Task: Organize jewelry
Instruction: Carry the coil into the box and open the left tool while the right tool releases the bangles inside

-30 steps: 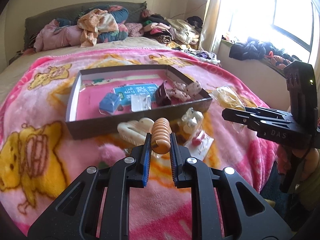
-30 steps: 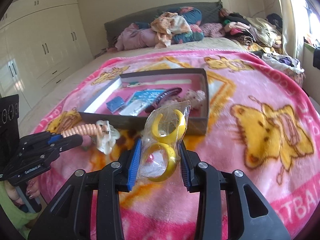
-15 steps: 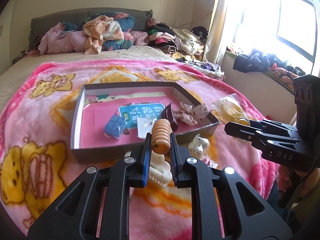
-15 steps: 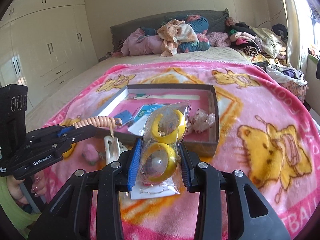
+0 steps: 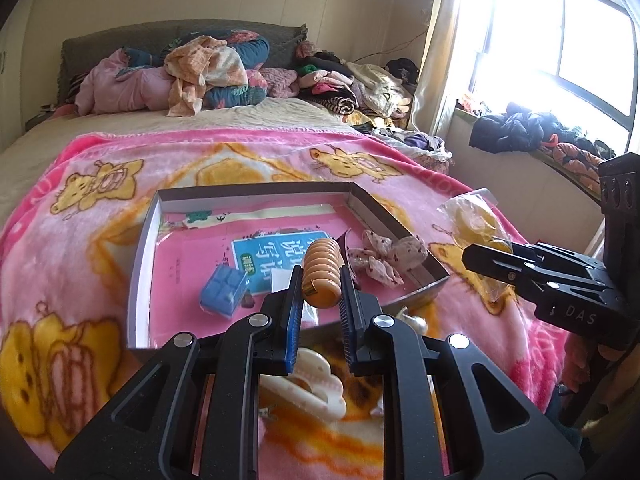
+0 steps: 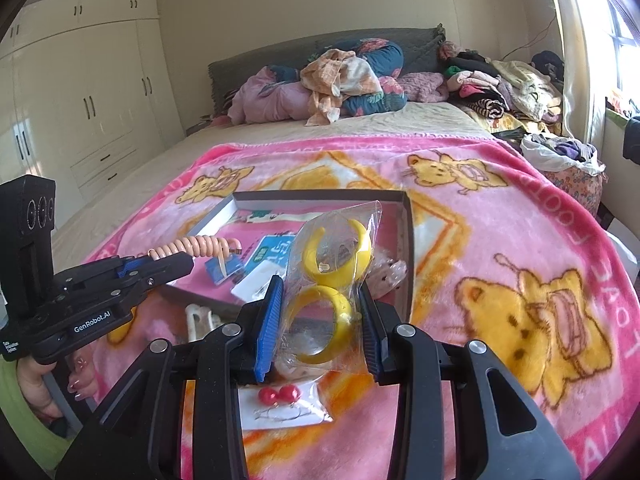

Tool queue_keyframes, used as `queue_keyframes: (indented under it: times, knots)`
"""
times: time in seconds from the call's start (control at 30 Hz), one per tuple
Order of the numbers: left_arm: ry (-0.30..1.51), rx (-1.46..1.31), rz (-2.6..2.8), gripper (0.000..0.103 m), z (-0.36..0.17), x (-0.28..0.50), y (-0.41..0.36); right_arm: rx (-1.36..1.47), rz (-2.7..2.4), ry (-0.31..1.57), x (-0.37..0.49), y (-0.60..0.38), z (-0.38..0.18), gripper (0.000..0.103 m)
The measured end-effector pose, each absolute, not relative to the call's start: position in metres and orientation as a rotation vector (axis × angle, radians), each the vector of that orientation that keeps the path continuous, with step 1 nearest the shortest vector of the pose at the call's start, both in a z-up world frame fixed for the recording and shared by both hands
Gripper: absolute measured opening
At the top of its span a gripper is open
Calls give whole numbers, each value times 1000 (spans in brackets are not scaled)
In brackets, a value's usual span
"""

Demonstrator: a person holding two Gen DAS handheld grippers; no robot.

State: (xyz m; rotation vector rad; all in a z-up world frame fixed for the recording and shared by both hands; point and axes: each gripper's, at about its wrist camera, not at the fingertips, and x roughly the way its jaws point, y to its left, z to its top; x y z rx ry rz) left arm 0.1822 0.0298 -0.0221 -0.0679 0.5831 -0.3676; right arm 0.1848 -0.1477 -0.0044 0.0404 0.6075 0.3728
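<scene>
Fingers point(image 5: 294, 312) hide coil hair tie's point(image 5: 322, 276) lower end; box point(image 5: 138, 264) front rim blocked.

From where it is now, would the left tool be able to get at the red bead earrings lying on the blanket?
Probably not yet. The left tool is shut on the orange coil hair tie, so its jaws are occupied. The red bead earrings lie uncovered on the blanket, beneath the right tool.
</scene>
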Motion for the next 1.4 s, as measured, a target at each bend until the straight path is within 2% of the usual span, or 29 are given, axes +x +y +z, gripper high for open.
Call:
queue_keyframes:
  times: [0.47, 1.4]
  knots:
    - [612, -65, -346, 11, -29, 219, 22, 39, 332, 633, 223, -151, -10, 34]
    - [712, -58, -326, 11, -59, 270, 13, 14, 309, 767, 281, -144, -60, 35]
